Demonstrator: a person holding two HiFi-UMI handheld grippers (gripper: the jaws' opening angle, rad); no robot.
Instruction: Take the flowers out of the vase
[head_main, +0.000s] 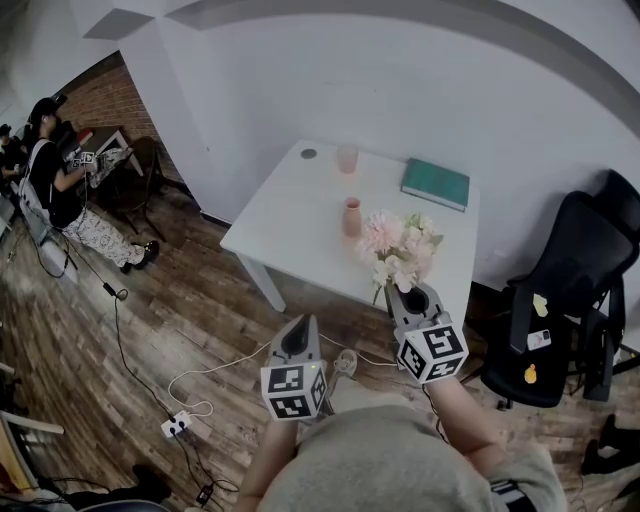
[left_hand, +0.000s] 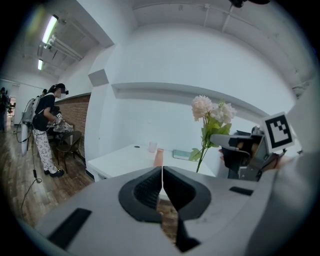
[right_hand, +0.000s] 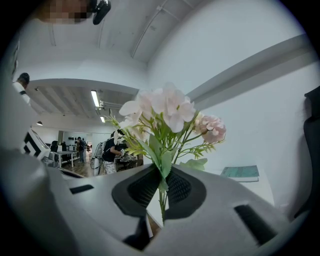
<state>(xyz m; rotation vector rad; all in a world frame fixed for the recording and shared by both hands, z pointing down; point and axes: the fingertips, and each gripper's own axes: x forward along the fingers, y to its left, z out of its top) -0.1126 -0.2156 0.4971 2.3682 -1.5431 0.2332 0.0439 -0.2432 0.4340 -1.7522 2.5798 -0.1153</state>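
A bunch of pale pink flowers (head_main: 398, 248) with green stems is out of the small pink vase (head_main: 352, 216), which stands upright on the white table (head_main: 290, 215). My right gripper (head_main: 415, 297) is shut on the stems and holds the bunch upright at the table's near edge. In the right gripper view the blooms (right_hand: 165, 107) rise above the jaws, and the stem (right_hand: 162, 200) is pinched between them. My left gripper (head_main: 300, 330) hangs shut with nothing in it, left of the right one and short of the table. The left gripper view shows the flowers (left_hand: 212, 112), the vase (left_hand: 159, 157) and the right gripper (left_hand: 240, 150).
On the table a pink cup (head_main: 347, 158) stands at the back and a green book (head_main: 436, 184) lies at the back right. A black office chair (head_main: 575, 290) stands to the right. Cables and a power strip (head_main: 175, 425) lie on the wooden floor. A person (head_main: 60, 190) sits far left.
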